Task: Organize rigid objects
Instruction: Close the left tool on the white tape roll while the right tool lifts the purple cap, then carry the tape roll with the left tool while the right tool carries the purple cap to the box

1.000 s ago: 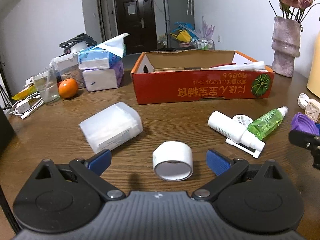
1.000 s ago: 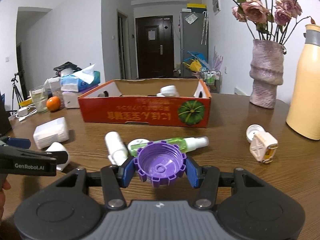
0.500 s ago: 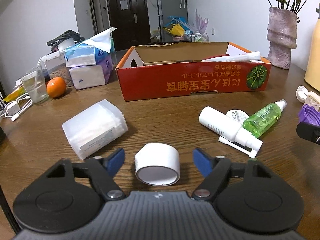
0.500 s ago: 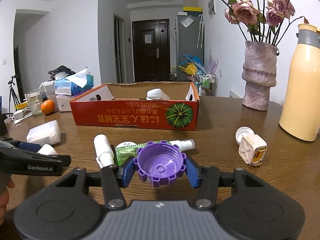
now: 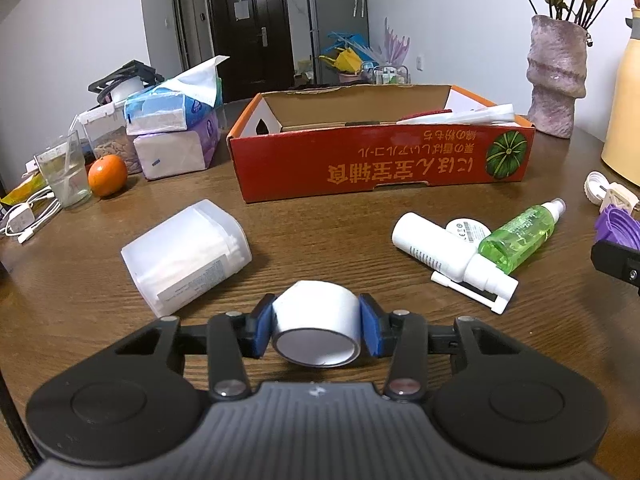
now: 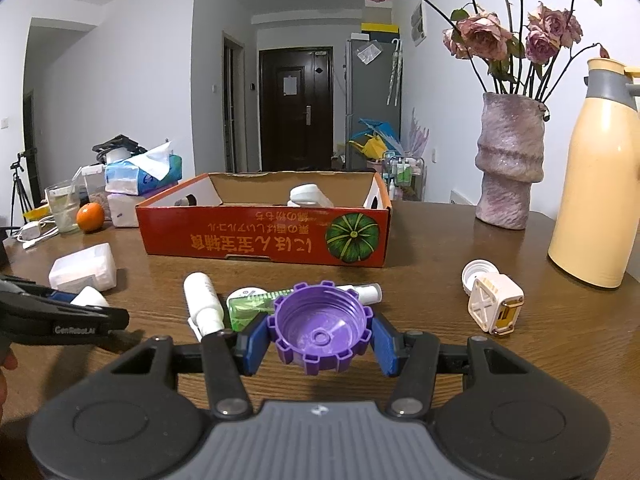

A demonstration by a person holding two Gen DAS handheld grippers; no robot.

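Grasp step, both hands loaded. My left gripper (image 5: 316,330) has just been closing and its blue pads now press both sides of the white tape roll (image 5: 316,326), which lies on its side on the table (image 5: 320,240) on the near side of the red cardboard box (image 5: 380,160) — whether it has left the wood yet I cannot tell. My right gripper (image 6: 320,338) is clamped partway on the purple cap (image 6: 320,328), open side up, also in front of the box.

Left out on the table, all on the near side of the box: clear plastic case (image 5: 188,256) off the left corner, white spray bottle (image 5: 448,256) and green bottle (image 5: 520,236) touching each other off the right corner, small white cube (image 6: 496,306) further right.

Next move as I judge it — lift the roll clear, carry it over the front wall of the box and let go inside. The roll is smooth and round, so the pinch must hold; the cap goes in likewise.
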